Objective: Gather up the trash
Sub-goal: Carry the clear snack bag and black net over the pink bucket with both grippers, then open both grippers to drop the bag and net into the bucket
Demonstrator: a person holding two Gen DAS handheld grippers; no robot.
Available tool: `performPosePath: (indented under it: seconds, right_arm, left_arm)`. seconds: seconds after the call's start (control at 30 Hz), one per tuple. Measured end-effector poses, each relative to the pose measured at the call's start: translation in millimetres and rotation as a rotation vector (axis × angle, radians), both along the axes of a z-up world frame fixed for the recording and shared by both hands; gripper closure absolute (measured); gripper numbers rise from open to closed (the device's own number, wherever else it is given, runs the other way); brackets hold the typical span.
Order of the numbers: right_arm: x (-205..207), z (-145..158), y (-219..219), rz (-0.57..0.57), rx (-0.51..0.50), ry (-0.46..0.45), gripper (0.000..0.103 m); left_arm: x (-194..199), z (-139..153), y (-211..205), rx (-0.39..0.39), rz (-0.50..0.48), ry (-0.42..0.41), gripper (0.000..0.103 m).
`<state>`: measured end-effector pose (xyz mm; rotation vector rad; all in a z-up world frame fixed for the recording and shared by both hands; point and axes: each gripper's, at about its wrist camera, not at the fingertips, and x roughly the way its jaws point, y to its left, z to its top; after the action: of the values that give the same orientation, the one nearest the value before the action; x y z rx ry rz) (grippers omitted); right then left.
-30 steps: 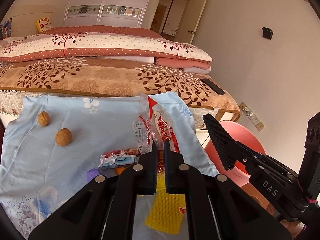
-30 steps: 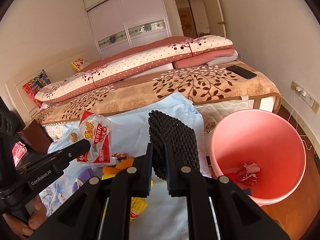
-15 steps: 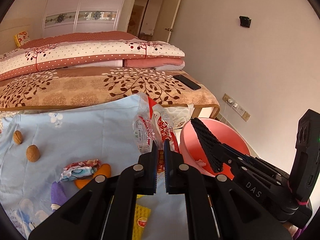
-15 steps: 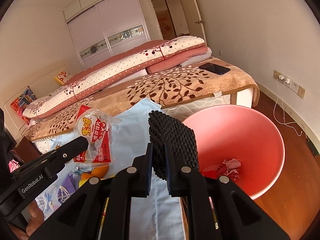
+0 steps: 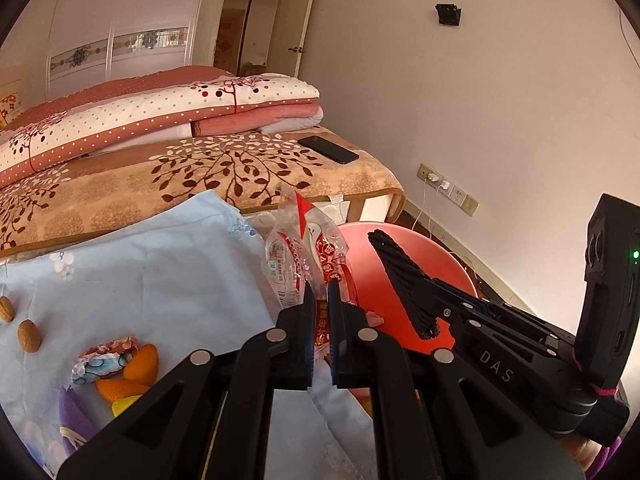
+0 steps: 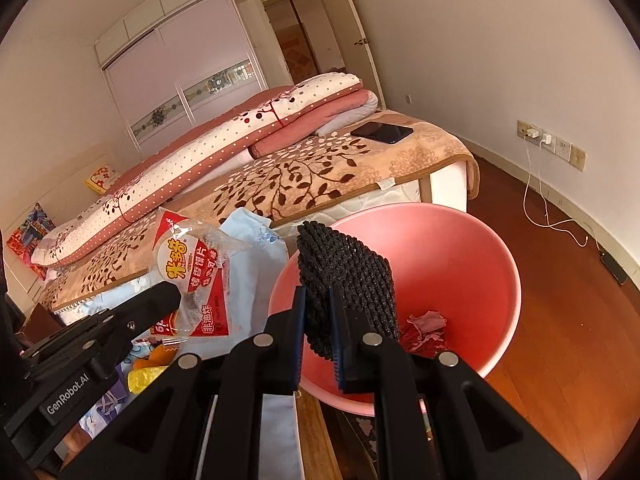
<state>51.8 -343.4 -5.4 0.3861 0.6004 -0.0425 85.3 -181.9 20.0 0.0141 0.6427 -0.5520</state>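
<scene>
Left gripper clamps snack wrapper; right gripper clamps black mat, over pink bin; wrapper risks drifting outside the rim

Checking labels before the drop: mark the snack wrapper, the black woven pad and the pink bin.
snack wrapper [image 6: 200, 280]: right wrist view, printed front.
black woven pad [image 6: 348, 272]: right wrist view, textured face above the jaws.
pink bin [image 6: 452, 256]: right wrist view, bare inner wall.

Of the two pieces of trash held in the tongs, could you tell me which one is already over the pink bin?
The black knitted mat in the right tongs; the red-and-clear snack bag in the left tongs is over the blue cloth.
</scene>
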Motion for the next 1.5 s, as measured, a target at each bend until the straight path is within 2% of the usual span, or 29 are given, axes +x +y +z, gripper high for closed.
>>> performPosePath:
  seconds: [0.37, 0.87, 0.97, 1.0, 1.03, 1.17, 1.27, 1.33, 1.5]
  right_arm:
    - [-0.9, -10.9, -20.5, -0.036, 0.009, 0.024, 0.092]
    - [0.0, -30.4, -41.3, -0.074, 0.009, 0.076, 0.092]
    - [0.8, -32.8, -42.9, -0.078, 0.008, 0.083, 0.092]
    - [1.1, -33.5, -43.4, -0.080, 0.009, 0.084, 0.092]
    - [1.1, -34.0, -44.1, -0.086, 0.009, 0.086, 0.091]
    - [1.1, -35.8, -45.2, -0.090, 0.013, 0.092, 0.091]
    - [3.0, -35.3, -44.0, -0.087, 0.003, 0.095, 0.079]
    - [2.5, -34.3, -42.9, -0.091, -0.004, 0.092, 0.066]
    - [1.1, -31.3, -39.3, -0.092, -0.008, 0.088, 0.064]
  left_arm:
    - [6.7, -19.5, -35.9, 0.045, -0.055, 0.034, 0.098]
    - [10.4, -35.4, -69.3, 0.069, -0.119, 0.057, 0.097]
    - [11.2, -37.2, -72.5, 0.082, -0.128, 0.064, 0.089]
    - [11.8, -37.6, -72.5, 0.079, -0.128, 0.067, 0.078]
    - [11.5, -37.8, -72.2, 0.079, -0.125, 0.069, 0.074]
    - [12.7, -37.0, -68.2, 0.064, -0.123, 0.078, 0.068]
    - [12.4, -35.1, -64.1, 0.055, -0.115, 0.079, 0.068]
    - [12.8, -33.0, -60.1, 0.048, -0.106, 0.079, 0.068]
    - [12.0, -27.4, -50.2, 0.024, -0.084, 0.078, 0.068]
